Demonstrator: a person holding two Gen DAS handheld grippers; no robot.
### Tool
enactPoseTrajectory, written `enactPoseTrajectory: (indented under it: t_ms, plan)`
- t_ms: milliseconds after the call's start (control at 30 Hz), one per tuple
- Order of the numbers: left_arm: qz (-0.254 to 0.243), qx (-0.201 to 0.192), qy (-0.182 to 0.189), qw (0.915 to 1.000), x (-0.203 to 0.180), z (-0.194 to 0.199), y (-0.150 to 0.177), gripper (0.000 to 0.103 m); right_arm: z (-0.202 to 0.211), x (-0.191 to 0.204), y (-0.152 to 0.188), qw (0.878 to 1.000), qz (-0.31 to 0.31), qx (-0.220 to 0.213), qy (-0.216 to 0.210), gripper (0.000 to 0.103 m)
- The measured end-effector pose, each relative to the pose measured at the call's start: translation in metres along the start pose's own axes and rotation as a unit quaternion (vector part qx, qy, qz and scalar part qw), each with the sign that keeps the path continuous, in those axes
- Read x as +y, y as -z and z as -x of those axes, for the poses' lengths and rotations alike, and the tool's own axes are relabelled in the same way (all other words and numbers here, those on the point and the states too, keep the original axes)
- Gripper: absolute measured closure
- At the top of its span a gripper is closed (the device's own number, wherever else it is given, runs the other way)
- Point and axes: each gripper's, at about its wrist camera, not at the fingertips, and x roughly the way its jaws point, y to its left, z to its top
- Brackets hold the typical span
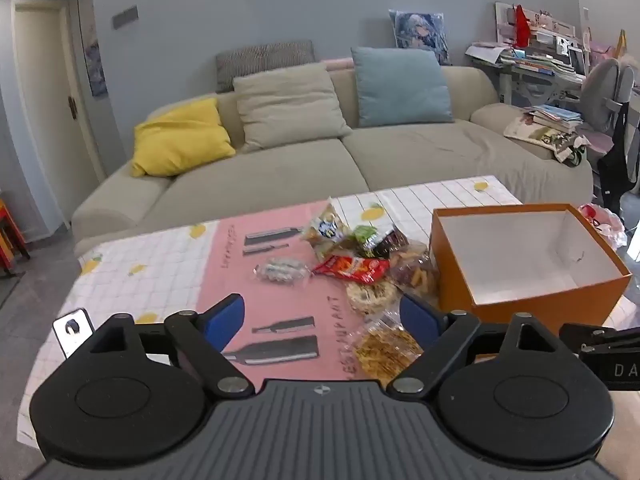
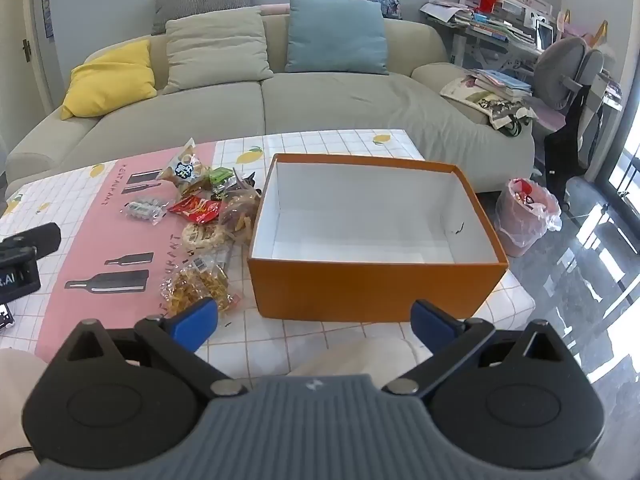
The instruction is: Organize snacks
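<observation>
A pile of snack packets lies on the table: a red packet point(image 1: 352, 269) point(image 2: 195, 209), a clear bag of yellow crisps point(image 1: 386, 350) point(image 2: 200, 286), a round cracker pack point(image 1: 370, 295) point(image 2: 203, 235), a clear candy pack point(image 1: 280, 271) point(image 2: 142, 209) and a pale bag with a blue logo point(image 1: 326, 227) point(image 2: 184, 167). An empty orange box point(image 1: 532, 304) point(image 2: 372, 286) with a white inside stands to their right. My left gripper point(image 1: 322, 318) is open above the table, near the crisps. My right gripper point(image 2: 314, 318) is open in front of the box.
The table point(image 1: 152, 264) point(image 2: 340, 140) has a white checked cloth and a pink mat. A beige sofa point(image 1: 280, 168) with cushions stands behind it. A pink bin point(image 2: 524, 216) sits on the floor at the right. A phone point(image 1: 74, 330) lies at the table's left.
</observation>
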Motion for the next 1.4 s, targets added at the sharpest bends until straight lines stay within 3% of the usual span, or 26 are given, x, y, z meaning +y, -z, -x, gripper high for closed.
enactPoseTrajectory:
  t_ms: [467,1400]
  plan:
    - [-0.004,0.033,-0.004,0.9994,-0.004,-0.009,0.004,0.002,-0.002,0.003,-0.004,1.000,0.004,0.011,-0.001,0.003]
    - [0.004,0.037,-0.007,0.9993,-0.001,-0.012,0.003,0.002,-0.003,0.003,-0.006,1.000,0.000,0.010,0.000,0.003]
